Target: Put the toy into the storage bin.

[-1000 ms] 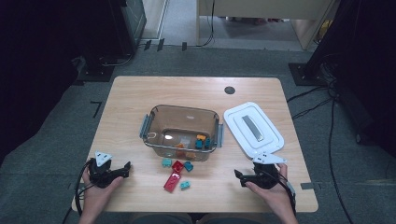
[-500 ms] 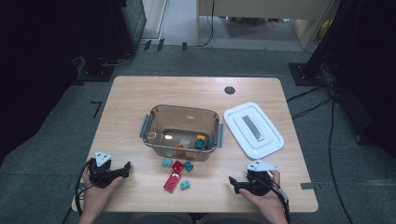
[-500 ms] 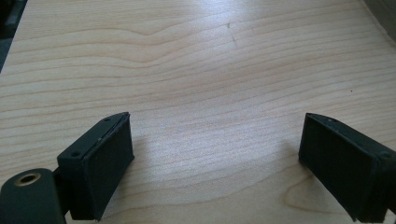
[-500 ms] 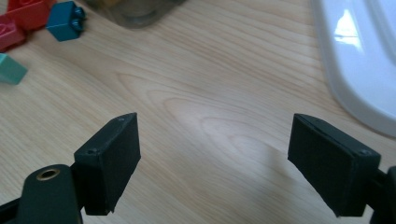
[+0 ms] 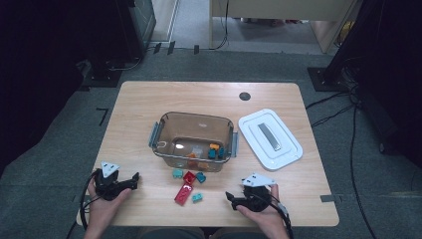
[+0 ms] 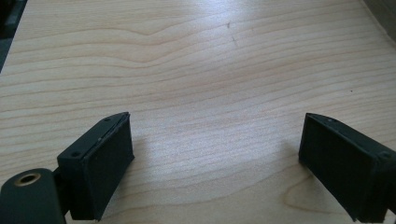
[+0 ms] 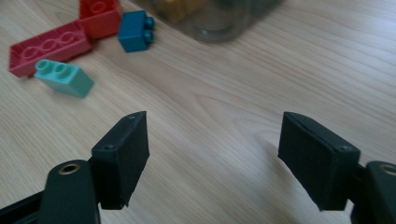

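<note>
The right gripper, jaws apart, empty and just narrowing, sits right of the mint brick, which lies on the table beside the red brick. The left gripper is open, empty.

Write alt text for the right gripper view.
The right gripper hangs open above a bare wooden table with nothing between its black jaws. Ahead to the left lie a mint brick, a long red brick and a teal brick, near a clear container.
</note>
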### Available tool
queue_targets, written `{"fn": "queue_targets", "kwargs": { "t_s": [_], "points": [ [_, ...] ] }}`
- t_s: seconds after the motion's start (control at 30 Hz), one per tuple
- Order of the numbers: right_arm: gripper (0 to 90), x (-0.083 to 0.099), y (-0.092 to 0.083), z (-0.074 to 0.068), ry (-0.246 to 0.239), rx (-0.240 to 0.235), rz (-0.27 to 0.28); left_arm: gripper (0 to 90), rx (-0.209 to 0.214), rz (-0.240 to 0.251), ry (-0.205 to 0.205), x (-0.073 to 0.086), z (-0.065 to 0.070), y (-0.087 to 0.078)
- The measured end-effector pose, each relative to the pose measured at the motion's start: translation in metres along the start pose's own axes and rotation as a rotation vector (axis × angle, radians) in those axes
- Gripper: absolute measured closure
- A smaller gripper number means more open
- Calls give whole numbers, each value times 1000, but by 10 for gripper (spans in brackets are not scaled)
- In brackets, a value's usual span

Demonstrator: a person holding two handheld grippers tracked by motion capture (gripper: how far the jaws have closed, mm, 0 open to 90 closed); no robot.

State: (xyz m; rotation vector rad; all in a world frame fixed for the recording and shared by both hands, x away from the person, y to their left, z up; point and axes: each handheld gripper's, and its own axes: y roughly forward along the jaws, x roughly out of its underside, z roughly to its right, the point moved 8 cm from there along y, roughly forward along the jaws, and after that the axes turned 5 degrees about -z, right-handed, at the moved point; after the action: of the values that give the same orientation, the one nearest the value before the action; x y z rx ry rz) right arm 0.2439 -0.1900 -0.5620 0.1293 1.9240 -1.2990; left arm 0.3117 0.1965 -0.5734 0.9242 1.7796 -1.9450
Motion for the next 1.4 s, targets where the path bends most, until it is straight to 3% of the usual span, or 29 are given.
{"fn": "queue_targets", "kwargs": {
  "t_s": [0.23, 0.77, 0.9, 1.0, 1.4],
  "points": [
    [307, -9, 13, -27, -36, -47, 5, 125, -4, 2, -3, 1, -1, -2],
    [416, -21, 32, -71, -106, -155, 9, 134, 3, 8, 5, 1, 0, -2],
    [424, -24, 37, -81, -135, -179, 8, 134, 5, 7, 7, 1, 0, -2],
    [423, -24, 42, -90, -186, -190, -2, 134, 5, 7, 7, 1, 0, -2],
    [564, -23, 50, -92, -269, -161, -3, 134, 6, 7, 9, 1, 0, -2]
  ]
}}
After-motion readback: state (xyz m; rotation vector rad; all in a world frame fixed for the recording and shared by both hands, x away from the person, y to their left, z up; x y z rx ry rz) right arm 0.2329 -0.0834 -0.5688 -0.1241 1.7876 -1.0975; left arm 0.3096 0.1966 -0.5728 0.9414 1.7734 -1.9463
